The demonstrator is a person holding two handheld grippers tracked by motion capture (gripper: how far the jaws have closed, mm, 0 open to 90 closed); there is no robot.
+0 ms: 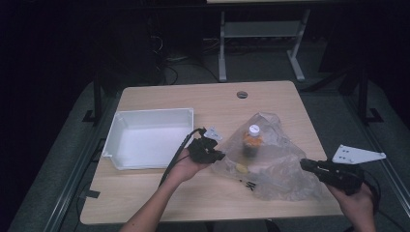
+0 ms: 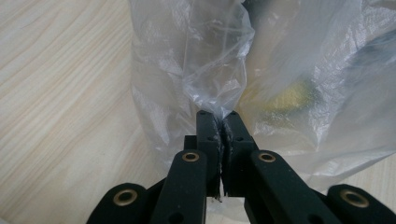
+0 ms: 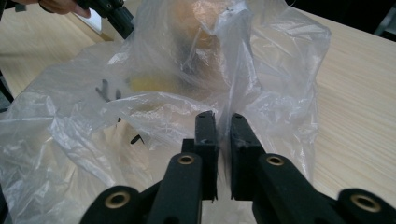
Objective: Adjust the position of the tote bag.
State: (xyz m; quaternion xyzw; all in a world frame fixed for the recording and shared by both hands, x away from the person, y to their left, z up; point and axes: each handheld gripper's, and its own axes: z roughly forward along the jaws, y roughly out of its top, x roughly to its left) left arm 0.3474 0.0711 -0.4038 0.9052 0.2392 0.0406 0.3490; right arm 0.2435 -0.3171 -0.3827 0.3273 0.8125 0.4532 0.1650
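Observation:
A clear plastic bag (image 1: pixel 270 159) lies crumpled on the wooden table (image 1: pixel 159 198). Inside it stands a small bottle (image 1: pixel 252 140) with a white cap and orange contents, beside a yellow item (image 1: pixel 240 168). My left gripper (image 1: pixel 215 153) is shut on a fold of the bag's left edge; in the left gripper view the film (image 2: pixel 212 88) bunches up out of my left gripper's (image 2: pixel 219 116) tips. At the bag's right edge is my right gripper (image 1: pixel 305 165). In the right gripper view my right gripper's (image 3: pixel 224 119) jaws stand nearly together, a narrow slit between them, with the bag's film (image 3: pixel 261 84) just beyond the tips.
An empty white tray (image 1: pixel 145 116) sits at the table's left. A round cable hole (image 1: pixel 242 94) lies near the far edge. Small dark marks (image 1: pixel 250 184) show through the bag's near side. Beyond the table is dark floor with a desk frame (image 1: pixel 261 34).

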